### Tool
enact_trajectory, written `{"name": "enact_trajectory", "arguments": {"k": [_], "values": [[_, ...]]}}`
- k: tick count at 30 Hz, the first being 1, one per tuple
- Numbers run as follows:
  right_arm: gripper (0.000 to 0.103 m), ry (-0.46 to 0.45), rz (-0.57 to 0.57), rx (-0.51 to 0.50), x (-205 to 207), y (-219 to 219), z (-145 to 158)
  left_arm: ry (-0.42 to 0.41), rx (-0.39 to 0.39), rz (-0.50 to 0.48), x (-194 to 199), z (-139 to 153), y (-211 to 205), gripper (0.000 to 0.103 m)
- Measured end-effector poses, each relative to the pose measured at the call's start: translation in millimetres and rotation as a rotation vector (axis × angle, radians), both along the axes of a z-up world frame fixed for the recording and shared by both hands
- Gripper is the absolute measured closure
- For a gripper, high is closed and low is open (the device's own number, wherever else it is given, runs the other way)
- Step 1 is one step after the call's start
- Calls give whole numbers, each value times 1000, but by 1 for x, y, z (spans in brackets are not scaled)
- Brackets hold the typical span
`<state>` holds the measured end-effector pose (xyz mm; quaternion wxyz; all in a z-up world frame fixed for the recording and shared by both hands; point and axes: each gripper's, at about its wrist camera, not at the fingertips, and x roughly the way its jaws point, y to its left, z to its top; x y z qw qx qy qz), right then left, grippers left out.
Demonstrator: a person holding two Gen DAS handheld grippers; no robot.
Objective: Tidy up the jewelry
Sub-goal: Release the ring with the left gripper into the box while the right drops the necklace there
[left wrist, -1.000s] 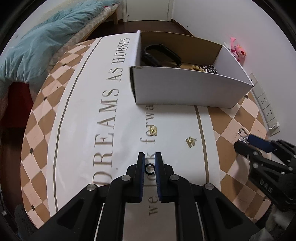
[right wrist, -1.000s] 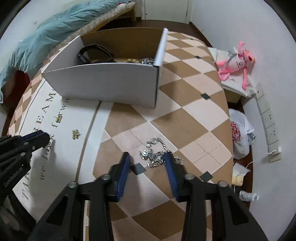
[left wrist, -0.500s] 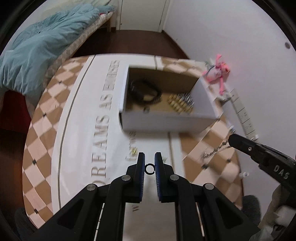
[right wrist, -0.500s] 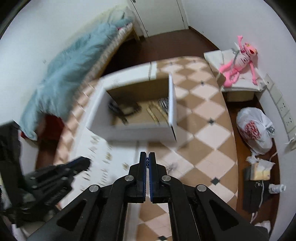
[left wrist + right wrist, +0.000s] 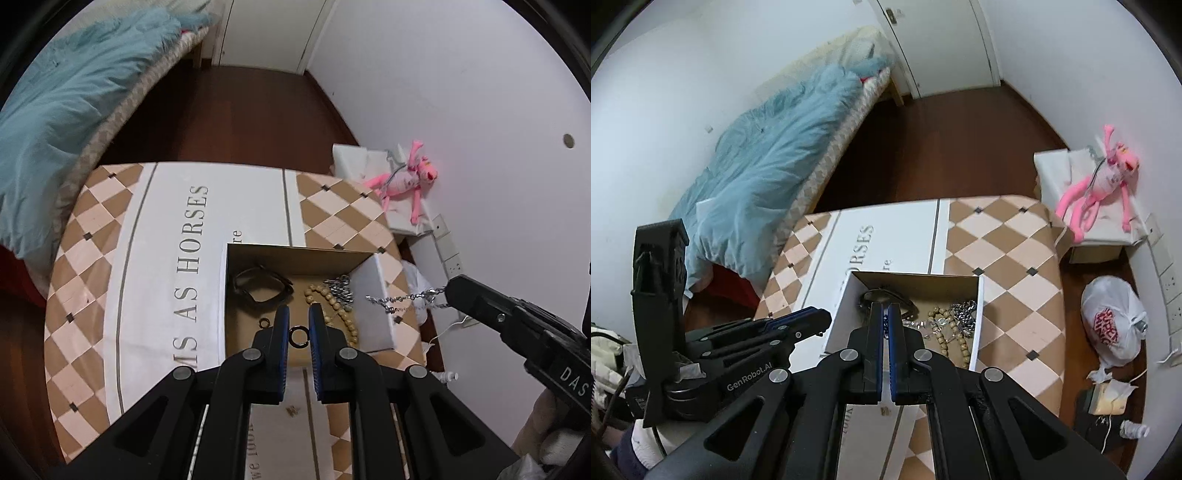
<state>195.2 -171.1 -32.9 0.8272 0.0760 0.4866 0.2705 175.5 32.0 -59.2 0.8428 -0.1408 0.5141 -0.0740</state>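
Your left tongs (image 5: 297, 325) pinch a small black ring (image 5: 298, 336) above the open box (image 5: 978, 314) on the checkered bench (image 5: 1008, 258). Your right tongs (image 5: 886, 317) squeeze a silver chain (image 5: 402, 298). A bed (image 5: 768, 155) stands nearby.

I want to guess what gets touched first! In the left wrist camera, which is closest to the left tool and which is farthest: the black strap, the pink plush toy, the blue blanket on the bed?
1. Black looped strap: inside the cardboard box, just beyond the left tool.
2. Pink plush toy: right, by the wall.
3. Light blue blanket: far left, on the bed.
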Motion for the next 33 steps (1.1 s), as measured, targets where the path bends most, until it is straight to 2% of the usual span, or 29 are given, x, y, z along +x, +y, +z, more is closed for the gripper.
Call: {"name": "enact_trajectory", "arguments": {"k": [8, 14, 15, 17, 18, 19, 20, 21, 23, 24, 25, 26, 27, 28, 30, 31, 32, 33], "values": [[101, 160, 27, -12, 41, 21, -48, 142, -54, -1, 32, -39, 6, 95], [100, 259, 34, -21, 57, 25, -73, 181, -62, 52, 41, -42, 16, 91], [100, 276, 37, -25, 59, 26, -77, 176, -60, 58, 42, -40, 18, 87], [99, 283, 25, -50, 61, 25, -81, 166, -47, 72, 43, -36, 22, 68], [99, 282, 22, -54, 62, 24, -82, 159, -47, 78, 43, -34, 24, 50], [99, 279, 18, -64, 62, 23, -82, 151, -46, 87, 44, -32, 26, 38], [97, 272, 14, -78, 61, 23, -80, 146, -37, 98, 44, -30, 28, 36], [94, 264, 13, -88, 61, 23, -79, 139, -28, 105, 44, -28, 29, 36], [71, 251, 9, -111, 59, 23, -77, 127, 6, 116, 42, -25, 31, 35], [66, 233, 3, -137, 57, 23, -75, 122, 27, 118, 42, -24, 31, 27], [60, 223, 2, -148, 57, 22, -74, 116, 55, 120, 42, -23, 31, 13], [55, 205, -3, -179, 54, 23, -72, 107, 82, 124, 40, -21, 32, 9], [52, 192, -9, -207, 51, 23, -72, 93, 118, 129, 37, -19, 31, 7], [45, 176, -16, -239, 48, 23, -72, 81, 153, 134, 34, -18, 31, 7], [29, 144, -37, -315, 43, 23, -74, 62, 204, 151, 29, -17, 32, 7], [16, 133, -43, -348, 40, 23, -76, 52, 226, 156, 25, -17, 32, 7], [9, 126, -50, -370, 38, 23, -78, 49, 244, 161, 22, -19, 32, 7], [8, 116, -60, -398, 35, 22, -80, 49, 258, 167, 19, -20, 33, 7]]}}
